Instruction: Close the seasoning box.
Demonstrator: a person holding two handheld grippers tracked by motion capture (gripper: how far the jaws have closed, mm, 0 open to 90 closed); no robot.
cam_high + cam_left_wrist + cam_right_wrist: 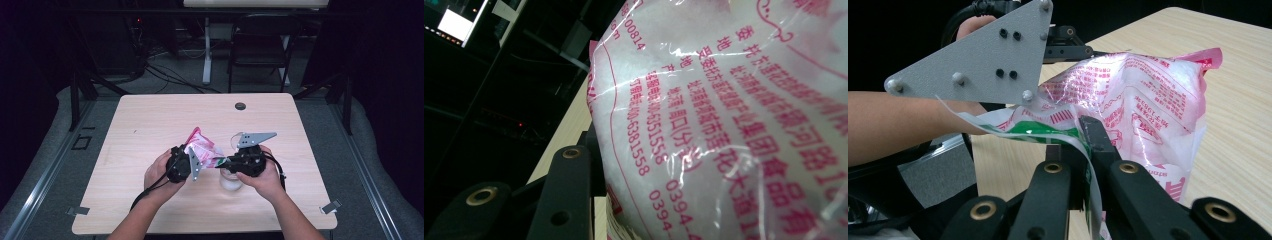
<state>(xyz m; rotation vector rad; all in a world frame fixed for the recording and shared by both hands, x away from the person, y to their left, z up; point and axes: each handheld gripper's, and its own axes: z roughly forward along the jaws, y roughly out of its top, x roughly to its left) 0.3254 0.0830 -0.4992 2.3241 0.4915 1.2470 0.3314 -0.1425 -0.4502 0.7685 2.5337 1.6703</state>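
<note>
A pink-and-white printed plastic bag (200, 145) of white contents is held up over the middle of the wooden table (150, 115) between both grippers. My left gripper (195, 155) is shut on the bag's left side. In the left gripper view the bag (724, 125) hides one jaw, and one black finger (569, 185) shows pressed beside it. My right gripper (220, 161) is shut on the bag's thin, green-printed edge (1048, 131), jaws (1086, 129) pinched together. The left gripper's grey plate (978, 55) stands just behind the bag (1148, 95).
A clear glass (231, 183) stands on the table right under my right hand. A dark round grommet (240, 106) sits near the table's far edge. Beyond the table are a folding chair (262, 45) and cables on the floor.
</note>
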